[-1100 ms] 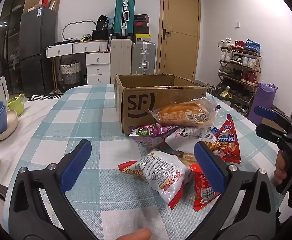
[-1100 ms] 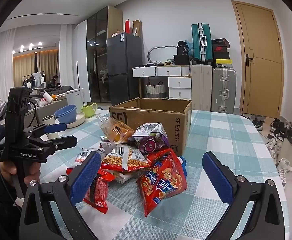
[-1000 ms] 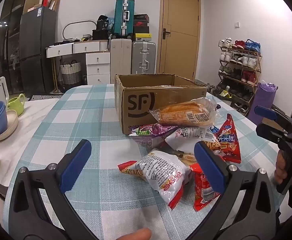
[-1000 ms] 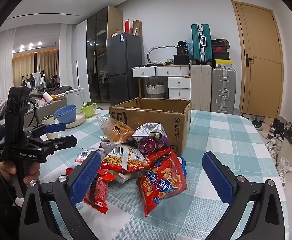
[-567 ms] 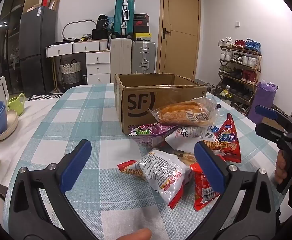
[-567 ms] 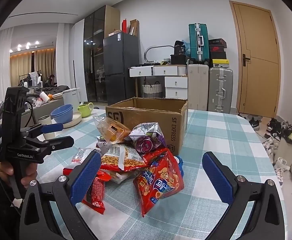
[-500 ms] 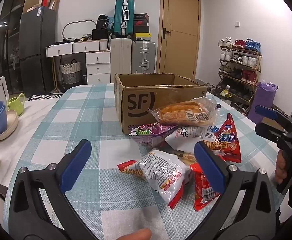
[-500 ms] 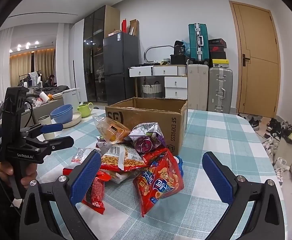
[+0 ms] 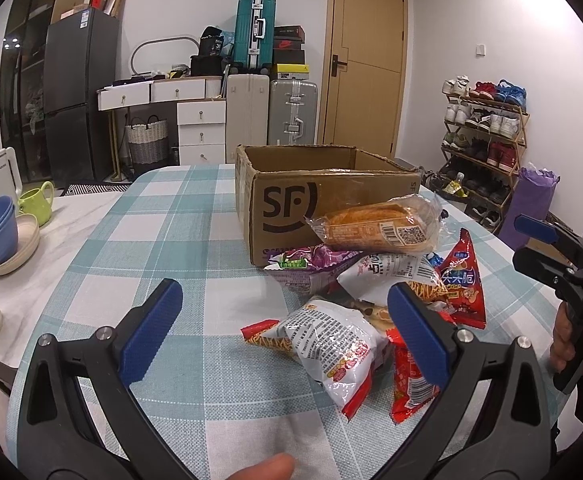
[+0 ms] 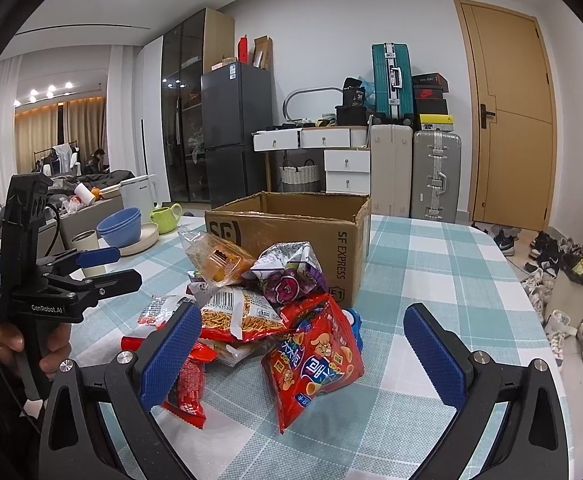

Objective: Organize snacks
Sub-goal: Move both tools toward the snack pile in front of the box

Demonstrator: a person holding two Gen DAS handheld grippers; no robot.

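Snack packets in crinkly red, white and purple wrappers (image 9: pixel 367 292) lie heaped on the teal-checked tablecloth (image 9: pixel 163 240) against an open brown cardboard box (image 9: pixel 323 196); left gripper (image 9: pixel 283 328) and right gripper (image 10: pixel 303 344) hover spread wide, empty.

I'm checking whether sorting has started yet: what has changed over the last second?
Very little. The right tool shifted slightly, so the snack pile and cardboard box sit a touch further left in its view. Nothing was taken hold of or let go. Both tools stay open and empty; the left tool hovers unmoved, and the snacks lie as before, outside the box.
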